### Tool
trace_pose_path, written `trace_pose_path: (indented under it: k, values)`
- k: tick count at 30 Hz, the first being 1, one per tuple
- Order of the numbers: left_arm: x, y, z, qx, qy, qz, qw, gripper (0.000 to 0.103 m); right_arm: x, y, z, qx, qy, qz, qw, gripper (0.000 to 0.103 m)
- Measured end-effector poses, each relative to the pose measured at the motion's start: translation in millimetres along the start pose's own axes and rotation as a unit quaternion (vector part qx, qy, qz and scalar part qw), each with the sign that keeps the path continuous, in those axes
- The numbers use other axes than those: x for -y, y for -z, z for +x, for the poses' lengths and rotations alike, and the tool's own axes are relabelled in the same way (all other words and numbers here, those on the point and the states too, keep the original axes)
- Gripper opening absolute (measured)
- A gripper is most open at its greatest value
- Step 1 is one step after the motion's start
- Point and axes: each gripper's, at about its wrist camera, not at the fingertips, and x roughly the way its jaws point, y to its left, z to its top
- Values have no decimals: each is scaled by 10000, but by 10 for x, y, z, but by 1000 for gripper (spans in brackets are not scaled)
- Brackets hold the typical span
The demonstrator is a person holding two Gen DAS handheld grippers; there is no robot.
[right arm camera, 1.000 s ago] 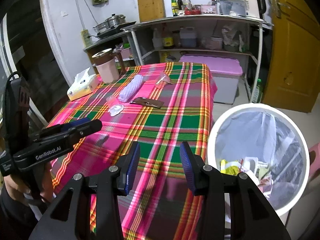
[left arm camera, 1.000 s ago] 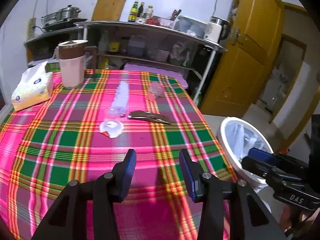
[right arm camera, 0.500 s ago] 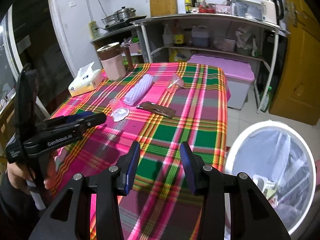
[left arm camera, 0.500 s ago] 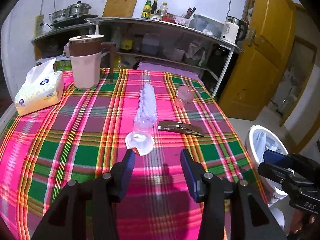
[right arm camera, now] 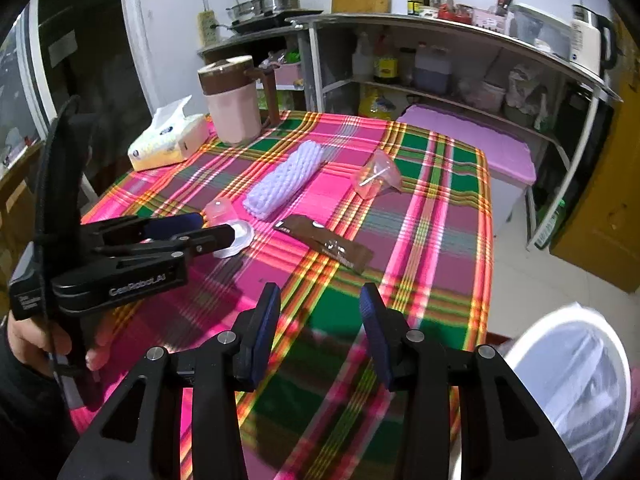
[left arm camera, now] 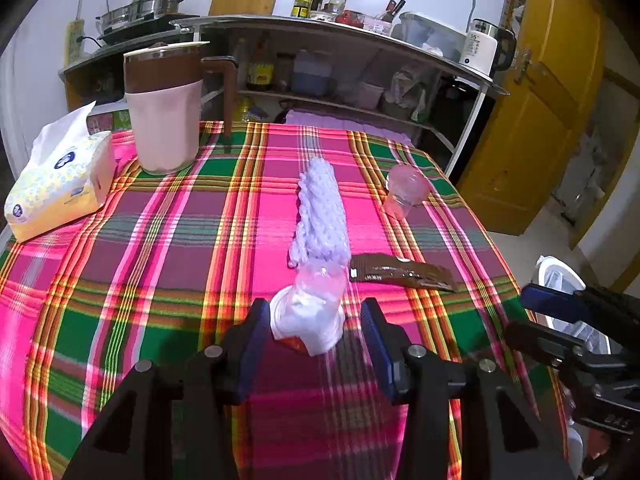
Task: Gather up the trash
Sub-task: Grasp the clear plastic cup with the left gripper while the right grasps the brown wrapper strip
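On the left edge of the checked tablecloth (left arm camera: 168,248) lies a tissue pack (left arm camera: 56,188), and just to its right stands a pink jug (left arm camera: 164,108) with a brown lid and handle. Behind them a metal shelf (left arm camera: 360,40) carries bottles, a pot and a kettle. Down the middle of the table lies a pale purple foam net sleeve (left arm camera: 322,212), its near end touching a clear plastic cup (left arm camera: 312,312) that lies on its side with white crumpled stuff in its mouth. Just right of the cup lies a flat brown wrapper (left arm camera: 404,274). Farther back to the right, a second clear cup (left arm camera: 406,190) lies tipped over, well apart from the rest. Off the table's right edge stands a white bin (right arm camera: 576,380) lined with a bag.

The left gripper (left arm camera: 316,332) is spread, one finger on each side of the near cup's mouth; the blue pads (left arm camera: 256,336) sit just beside the rim, and firm contact cannot be told. In the right wrist view a hand (right arm camera: 36,340) holds this tool at the left.

The right gripper (right arm camera: 320,324) hangs over bare cloth near the table's front, its fingers spread with nothing between them, the brown wrapper ahead of it.
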Motion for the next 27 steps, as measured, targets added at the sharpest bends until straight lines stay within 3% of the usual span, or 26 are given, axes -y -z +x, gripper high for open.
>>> trace_pose_path:
  k: [4, 6, 18, 27]
  values:
    - [-16, -39, 81, -38, 61, -6, 10000, 44, 55, -105, 195, -102, 31, -103, 9999, 42]
    - [-10, -42, 108, -53, 57, 41, 10000, 32, 90, -148, 289, -157, 16, -136, 9998, 43]
    - [-94, -45, 24, 24, 194, -78, 9998, 32, 142, -348, 770, -551, -221, -427, 9973, 46]
    - [-131, -20, -64, 84, 210, -109, 9997, 32, -79, -281, 685, -665, -656, -833, 9921, 46]
